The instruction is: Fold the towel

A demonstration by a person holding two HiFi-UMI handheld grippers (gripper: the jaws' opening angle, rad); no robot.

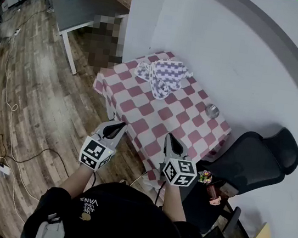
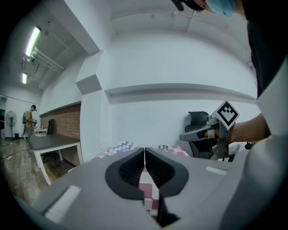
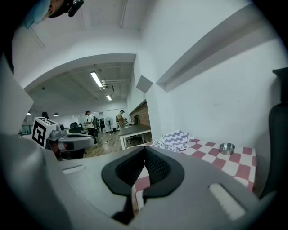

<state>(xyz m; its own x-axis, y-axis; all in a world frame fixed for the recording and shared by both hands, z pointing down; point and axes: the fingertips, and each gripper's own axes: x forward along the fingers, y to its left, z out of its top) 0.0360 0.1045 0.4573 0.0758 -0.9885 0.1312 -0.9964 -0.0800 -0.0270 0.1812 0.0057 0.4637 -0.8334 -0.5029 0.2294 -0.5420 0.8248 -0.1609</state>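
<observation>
I have both grippers held level in front of the worktop (image 1: 137, 120), short of its near edge and over the wooden floor (image 1: 40, 105). The left gripper (image 1: 114, 129) has its fingers pressed together with nothing between them. The right gripper (image 1: 170, 142) is the same, fingers together and empty. The two grippers sit side by side, apart from each other.

The towel (image 1: 163, 73), checked in grey-purple and white, lies crumpled in a heap at the far end of the worktop, well apart from both grippers. The worktop is covered with a red-and-white checked cloth. A small metal bowl (image 1: 212, 111) stands on it near the wall side. A black office chair (image 1: 254, 156) is just beside the worktop on my right.
</observation>
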